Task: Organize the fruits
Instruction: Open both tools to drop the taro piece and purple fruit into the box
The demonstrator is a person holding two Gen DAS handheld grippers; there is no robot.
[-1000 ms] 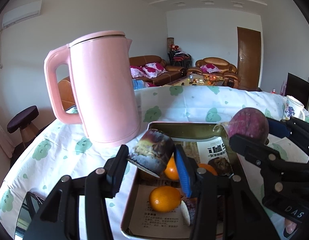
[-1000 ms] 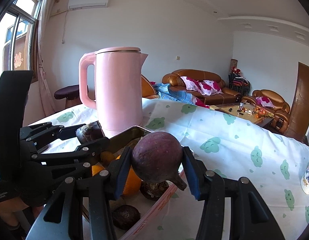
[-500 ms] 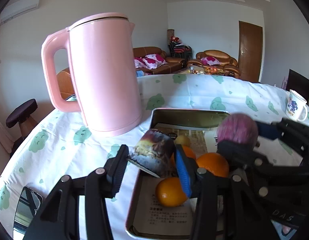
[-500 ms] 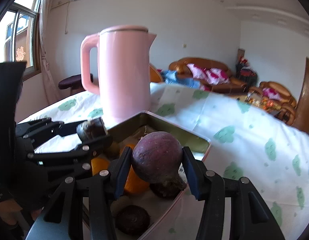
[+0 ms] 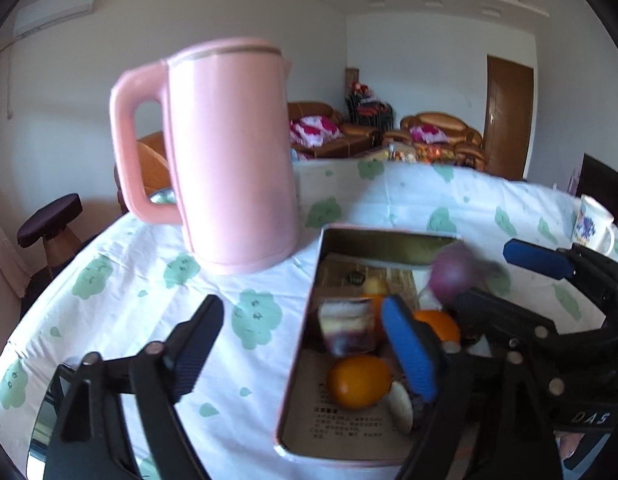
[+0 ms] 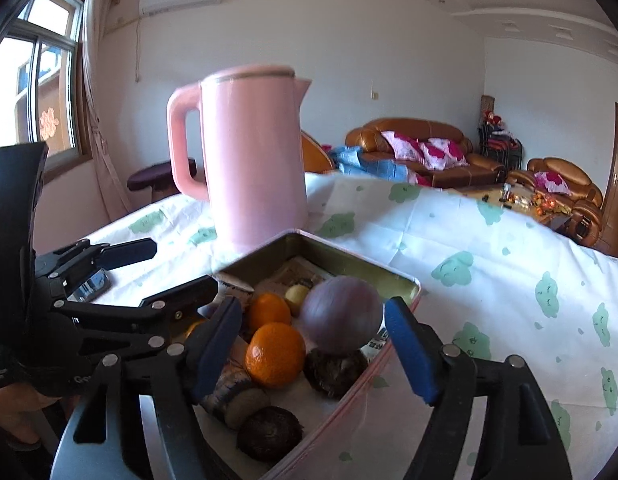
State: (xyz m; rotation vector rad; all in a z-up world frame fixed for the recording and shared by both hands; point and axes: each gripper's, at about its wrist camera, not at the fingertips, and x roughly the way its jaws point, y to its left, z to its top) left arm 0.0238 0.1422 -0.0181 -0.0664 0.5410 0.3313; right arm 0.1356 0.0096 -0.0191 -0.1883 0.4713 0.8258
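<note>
A pink metal tin lined with printed paper holds oranges, dark round fruits and a small yellow fruit. My left gripper is open over the tin's left rim; a cut purple-and-yellow piece lies loose in the tin between its fingers. My right gripper is open; a round purple fruit, blurred, is between its fingers without touching them, resting on or just above the pile.
A tall pink kettle stands just behind the tin on the white cloth with green prints. A mug stands at the far right. A dark phone-like object lies at the near left.
Both grippers have opened. The left one let go of the cut piece, now lying in the tin. The right one let go of the purple fruit, now on or just above the pile.
</note>
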